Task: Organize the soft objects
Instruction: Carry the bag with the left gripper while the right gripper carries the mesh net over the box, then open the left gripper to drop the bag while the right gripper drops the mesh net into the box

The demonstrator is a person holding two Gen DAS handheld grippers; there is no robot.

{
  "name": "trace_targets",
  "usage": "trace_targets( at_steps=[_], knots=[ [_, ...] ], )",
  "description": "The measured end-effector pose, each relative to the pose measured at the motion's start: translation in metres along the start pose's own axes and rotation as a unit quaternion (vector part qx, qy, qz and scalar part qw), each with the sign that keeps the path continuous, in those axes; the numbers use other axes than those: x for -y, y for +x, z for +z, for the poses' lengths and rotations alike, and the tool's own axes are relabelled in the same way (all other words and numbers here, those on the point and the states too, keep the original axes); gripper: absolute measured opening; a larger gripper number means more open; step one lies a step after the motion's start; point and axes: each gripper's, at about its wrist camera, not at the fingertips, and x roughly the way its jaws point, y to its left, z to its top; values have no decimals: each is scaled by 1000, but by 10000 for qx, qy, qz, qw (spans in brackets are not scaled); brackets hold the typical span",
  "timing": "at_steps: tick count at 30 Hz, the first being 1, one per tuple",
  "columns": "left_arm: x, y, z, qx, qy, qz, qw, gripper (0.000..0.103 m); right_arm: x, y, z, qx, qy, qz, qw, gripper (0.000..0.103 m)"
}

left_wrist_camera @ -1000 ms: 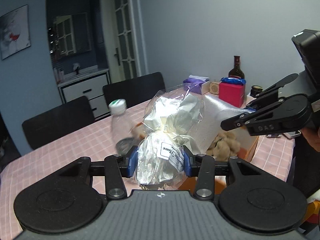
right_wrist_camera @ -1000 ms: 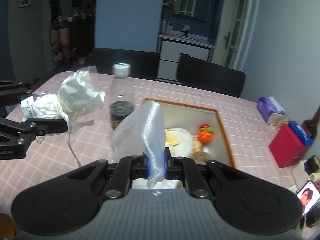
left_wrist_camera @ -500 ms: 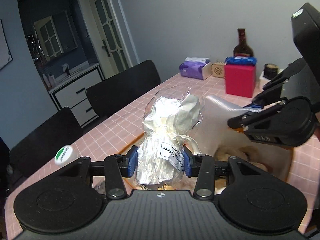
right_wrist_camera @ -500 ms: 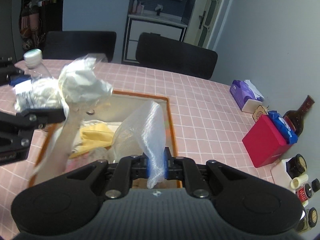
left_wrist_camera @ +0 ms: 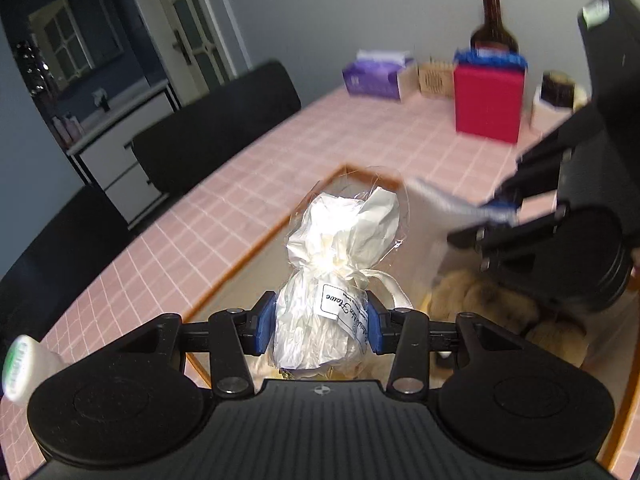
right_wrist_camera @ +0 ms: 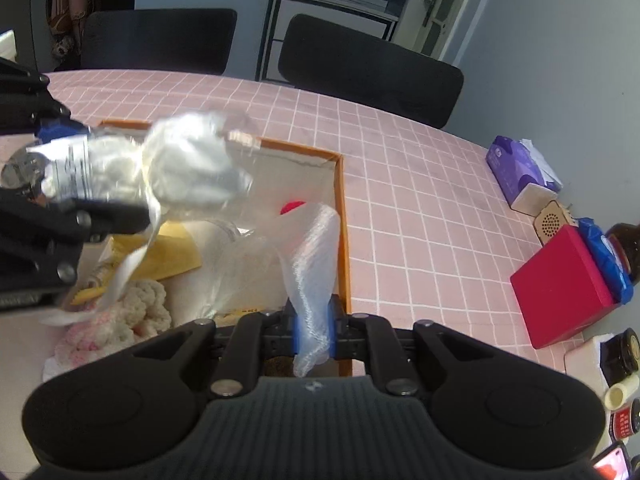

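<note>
Pink checked counter (right_wrist_camera: 420,184) running off every edge, far chairs cut by the frame. Orange-rimmed box (right_wrist_camera: 342,216) near the middle, its near part hidden behind the tools. Inside: yellow packet (right_wrist_camera: 176,254), cream knit piece (right_wrist_camera: 144,308), something red (right_wrist_camera: 292,207) mostly covered, brown fluffy lump (left_wrist_camera: 480,300) blurred. Left gripper (left_wrist_camera: 320,322), jaws half apart, clamping a wrapped white bundle (left_wrist_camera: 340,256) above the box. Right gripper (right_wrist_camera: 314,330), jaws narrow, pinching a clear plastic bag (right_wrist_camera: 308,256) over the box's right edge.
</note>
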Motion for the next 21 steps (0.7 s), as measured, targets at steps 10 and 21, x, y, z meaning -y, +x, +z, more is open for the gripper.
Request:
trace_targets(
  at_steps=[10, 21],
  knots=[
    [12, 35, -29, -998, 532, 117, 9935, 52, -9, 16, 0, 55, -451, 134, 9989, 13],
    [13, 46, -34, -1293, 815, 244, 9879, 65, -10, 14, -1, 138, -638, 226, 9976, 28]
  ],
)
